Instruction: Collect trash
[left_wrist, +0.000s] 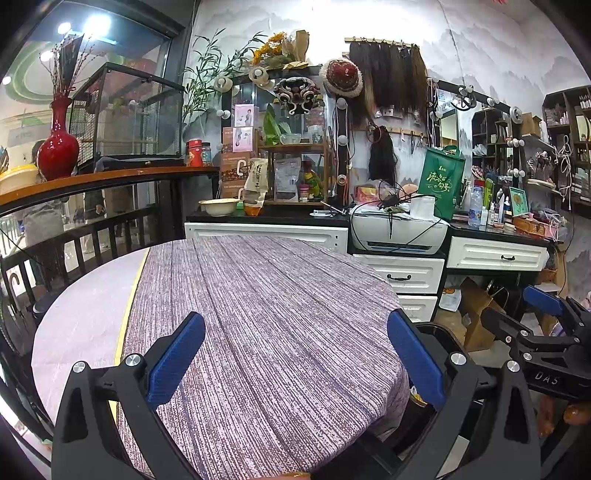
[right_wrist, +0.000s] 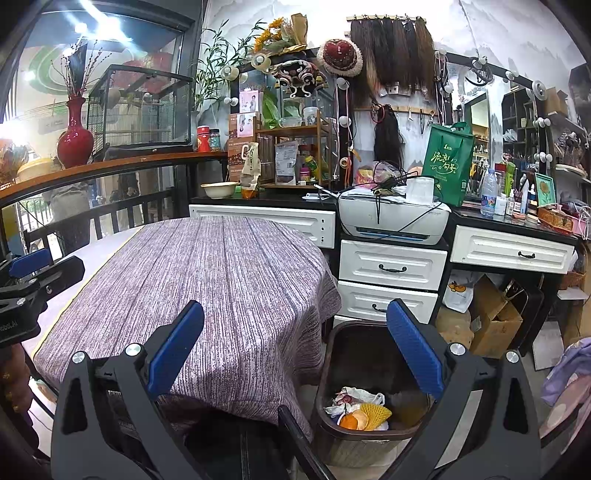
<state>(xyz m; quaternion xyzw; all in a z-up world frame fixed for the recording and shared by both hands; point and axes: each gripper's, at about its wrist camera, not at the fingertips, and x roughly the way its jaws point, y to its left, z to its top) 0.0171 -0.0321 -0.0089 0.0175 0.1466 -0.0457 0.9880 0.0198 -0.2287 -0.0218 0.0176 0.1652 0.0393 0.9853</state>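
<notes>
A dark trash bin (right_wrist: 332, 354) stands on the floor at the table's right side. Inside it lies trash (right_wrist: 360, 410): crumpled white wrappers, orange peel and a yellow paper cup. My right gripper (right_wrist: 295, 350) is open and empty, its right finger above the bin's mouth. My left gripper (left_wrist: 295, 362) is open and empty, held low over the purple striped tablecloth (left_wrist: 266, 314). The bin's rim (left_wrist: 439, 330) shows past the table edge in the left wrist view. Each gripper shows in the other's view: the right gripper (left_wrist: 535, 325) and the left gripper (right_wrist: 33, 273).
White drawers (right_wrist: 391, 269) and a printer (right_wrist: 391, 218) stand behind the bin. Cardboard boxes and bags (right_wrist: 495, 317) lie under the counter at right. A cluttered counter (left_wrist: 273, 212) runs along the back. A black railing (left_wrist: 74, 236) runs at left.
</notes>
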